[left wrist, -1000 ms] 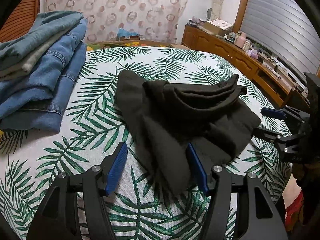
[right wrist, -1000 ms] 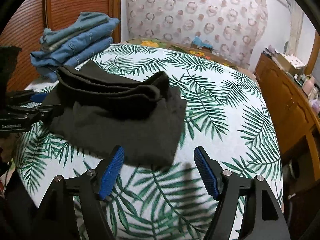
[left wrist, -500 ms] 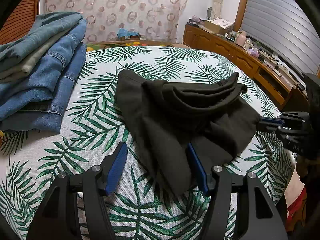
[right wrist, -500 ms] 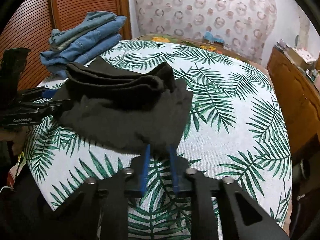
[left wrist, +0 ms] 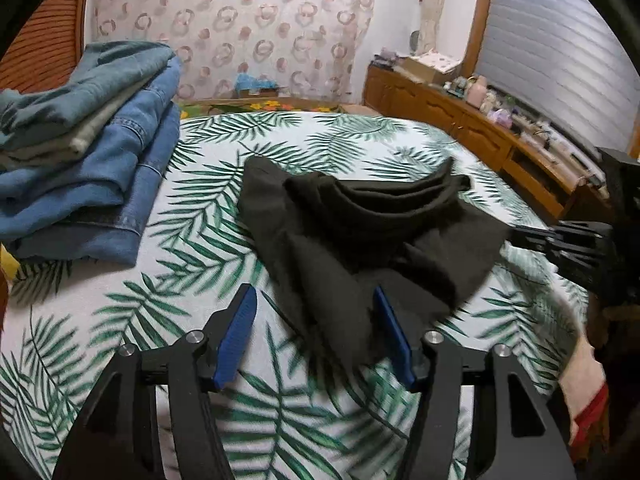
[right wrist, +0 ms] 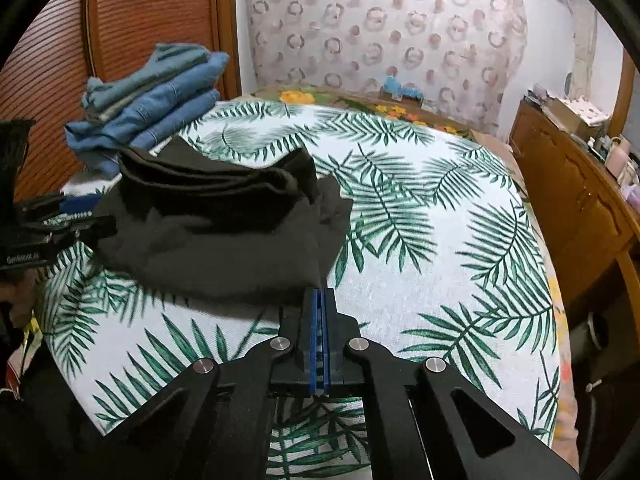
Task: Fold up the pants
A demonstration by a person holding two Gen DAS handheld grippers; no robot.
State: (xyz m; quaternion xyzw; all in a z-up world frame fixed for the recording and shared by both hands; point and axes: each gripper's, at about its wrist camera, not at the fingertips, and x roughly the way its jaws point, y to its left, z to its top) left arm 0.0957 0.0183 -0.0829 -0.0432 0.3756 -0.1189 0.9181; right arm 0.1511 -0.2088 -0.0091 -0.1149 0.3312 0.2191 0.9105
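Where once open, right claw (right wrist: 319, 308) shut.

Ring-patterned curtain (left wrist: 256, 36) — wooden sideboard (left wrist: 460, 120), perhaps a shuttered window (left wrist: 560, 60)

Home bedroom: leaf-print bed (left wrist: 280, 136), wooden dresser (left wrist: 460, 120).

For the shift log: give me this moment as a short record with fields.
surface: bed with palm-leaf cover
garment: black pants, partly folded, rumpled
right gripper: shut on the pants' near edge
left gripper: fingers closing around a pants corner, not yet pressing
background: stack of folded jeans at the bed's far left corner
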